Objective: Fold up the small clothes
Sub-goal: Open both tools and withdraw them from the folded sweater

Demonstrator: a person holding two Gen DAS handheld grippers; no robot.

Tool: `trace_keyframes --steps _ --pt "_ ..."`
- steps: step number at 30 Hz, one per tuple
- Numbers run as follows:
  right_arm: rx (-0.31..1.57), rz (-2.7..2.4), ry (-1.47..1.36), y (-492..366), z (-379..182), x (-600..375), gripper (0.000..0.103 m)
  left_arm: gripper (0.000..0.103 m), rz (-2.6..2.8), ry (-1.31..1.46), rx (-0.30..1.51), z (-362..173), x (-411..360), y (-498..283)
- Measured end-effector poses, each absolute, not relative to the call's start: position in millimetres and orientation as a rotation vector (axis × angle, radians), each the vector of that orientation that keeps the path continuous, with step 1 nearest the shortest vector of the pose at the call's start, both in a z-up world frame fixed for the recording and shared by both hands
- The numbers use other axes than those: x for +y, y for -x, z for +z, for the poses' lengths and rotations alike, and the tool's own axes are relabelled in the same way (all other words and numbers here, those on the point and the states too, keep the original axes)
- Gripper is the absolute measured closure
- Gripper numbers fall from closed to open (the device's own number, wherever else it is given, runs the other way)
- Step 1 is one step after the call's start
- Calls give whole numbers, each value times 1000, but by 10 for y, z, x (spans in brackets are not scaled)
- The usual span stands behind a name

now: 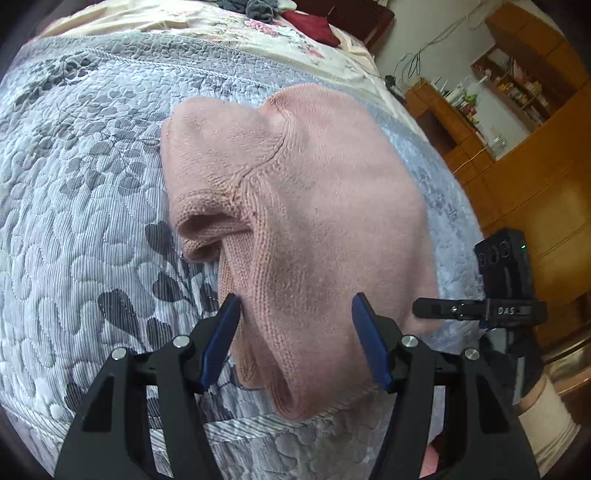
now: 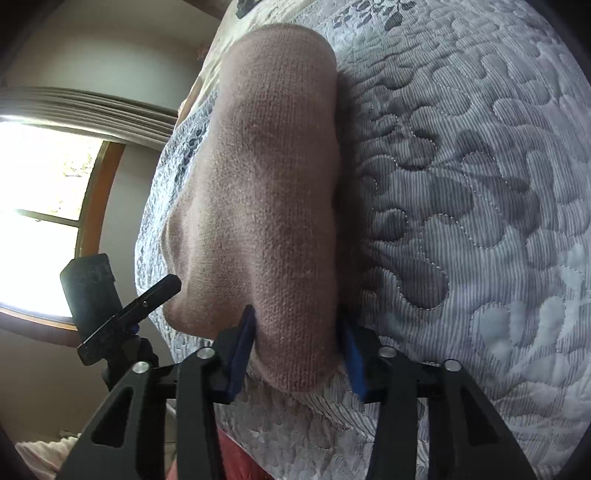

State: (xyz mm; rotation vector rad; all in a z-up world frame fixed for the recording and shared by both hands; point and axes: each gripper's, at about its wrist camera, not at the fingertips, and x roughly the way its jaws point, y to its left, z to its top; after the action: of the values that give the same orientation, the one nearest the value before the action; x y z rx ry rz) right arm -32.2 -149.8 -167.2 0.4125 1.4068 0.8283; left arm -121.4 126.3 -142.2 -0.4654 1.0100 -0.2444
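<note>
— Underneath everything?
— A bed (image 1: 74, 206), spread with a grey-and-white quilted cover (image 2: 480, 206), stitched in leaf and petal shapes, darker leaves toward the left-wrist side.
— Lying on the cover?
— A pink knitted garment (image 1: 314, 221), partly folded, bulging in the middle, one ribbed opening turned sideways, near edge close to the bed's front edge. Seen again from the right wrist (image 2: 266, 206), resting directly on the quilt.
— Farther back?
— A cream floral sheet (image 1: 229, 33) past the quilt's far border. On it, a dark red cloth (image 1: 314, 27) and a grey crumpled cloth (image 1: 258, 9), well apart from the pink one.
</note>
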Motion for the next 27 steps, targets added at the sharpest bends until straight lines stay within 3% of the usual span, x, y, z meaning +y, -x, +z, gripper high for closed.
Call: trace_keyframes --steps 3,13,16,19,24,27 --pt "1392 840 -406 388 -1611 -1459 76 42 -220 396 1067 -1562 1214 1198" --pt "1398 782 -345 468 -1699 -1458 73 38 -226 430 1083 -1767 1349 1207" --pt "1372 754 -310 520 -1559 -1408 61 40 -205 420 1088 -1685 1371 1267" --pt "1338 728 -269 629 -1400 -1416 59 39 -180 372 1068 -1512 1370 1374" --pt "1269 644 -168 842 -1107 -1428 27 28 -116 343 1051 -1259 1392 1580" --pt "1216 585 -98 981 -909 -1407 20 24 -64 324 1034 -1100 1365 1702"
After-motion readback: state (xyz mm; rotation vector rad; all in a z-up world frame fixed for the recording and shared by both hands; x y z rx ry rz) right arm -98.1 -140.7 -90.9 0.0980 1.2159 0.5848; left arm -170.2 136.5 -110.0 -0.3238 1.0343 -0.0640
